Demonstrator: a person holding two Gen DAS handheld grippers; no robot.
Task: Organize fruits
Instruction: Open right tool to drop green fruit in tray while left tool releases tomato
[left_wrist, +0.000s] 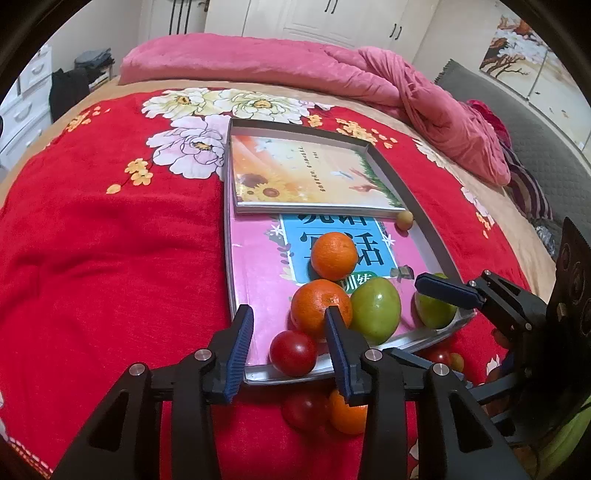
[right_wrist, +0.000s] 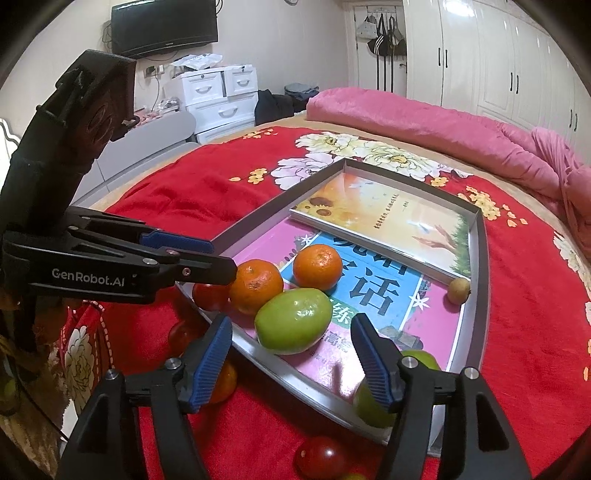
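Left wrist view: the left gripper (left_wrist: 290, 345) is open over a red tomato (left_wrist: 293, 353) in the tray (left_wrist: 424, 218). Right gripper (right_wrist: 291, 363) is open, holding nothing.

Even indoor light is filling both views, colours staying vivid. Fisheye distortion is bending the bed (left_wrist: 92, 258) and wardrobe doors (right_wrist: 498, 66) toward dark rounded corners. Glare is sitting on the glossy book covers (left_wrist: 306, 170); shadows are staying soft.

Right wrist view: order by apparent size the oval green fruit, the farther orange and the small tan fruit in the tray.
1. Oval green fruit, though nearest the camera.
2. Farther orange.
3. Small tan fruit.
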